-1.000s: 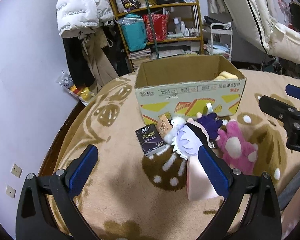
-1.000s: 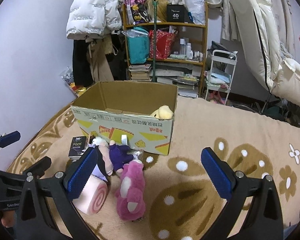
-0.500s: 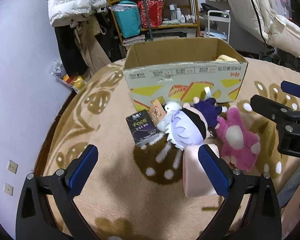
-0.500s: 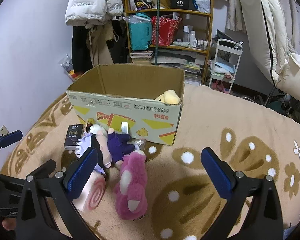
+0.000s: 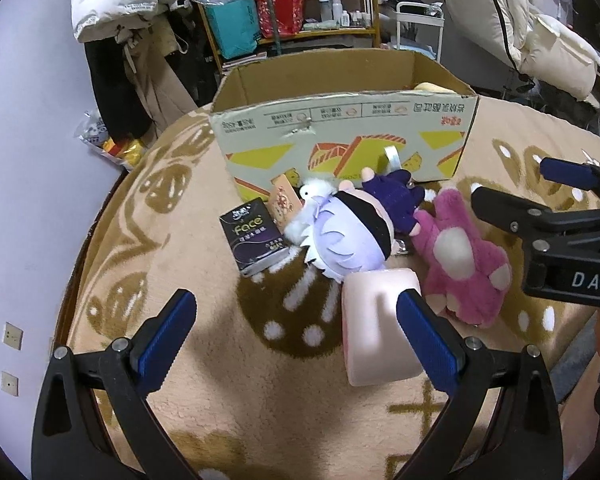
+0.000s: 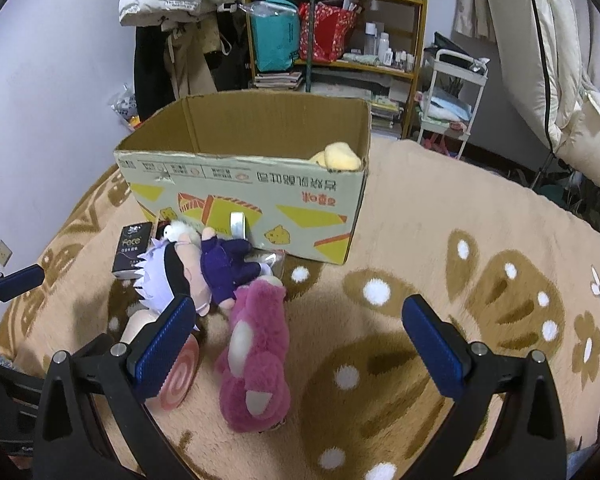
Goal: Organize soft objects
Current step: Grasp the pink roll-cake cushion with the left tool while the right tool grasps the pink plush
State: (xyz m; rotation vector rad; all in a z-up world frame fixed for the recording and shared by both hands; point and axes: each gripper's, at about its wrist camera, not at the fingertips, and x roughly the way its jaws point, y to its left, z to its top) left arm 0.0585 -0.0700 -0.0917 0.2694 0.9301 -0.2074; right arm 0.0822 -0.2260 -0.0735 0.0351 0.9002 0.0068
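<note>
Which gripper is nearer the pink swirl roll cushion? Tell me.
Left. The left gripper is open with its right finger alongside the pink swirl roll cushion. The right gripper, also open, sits past the pink bear.

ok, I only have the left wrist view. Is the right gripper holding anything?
Observer: No. The right gripper is open and grips nothing; the pink bear lies just ahead of it.
Operator: What is the pink block in front of me?
Observer: A soft roll. Its end face shows a red spiral.
Operator: Anything in the box?
Observer: A yellow plush, tucked into the near right corner of the box.
</note>
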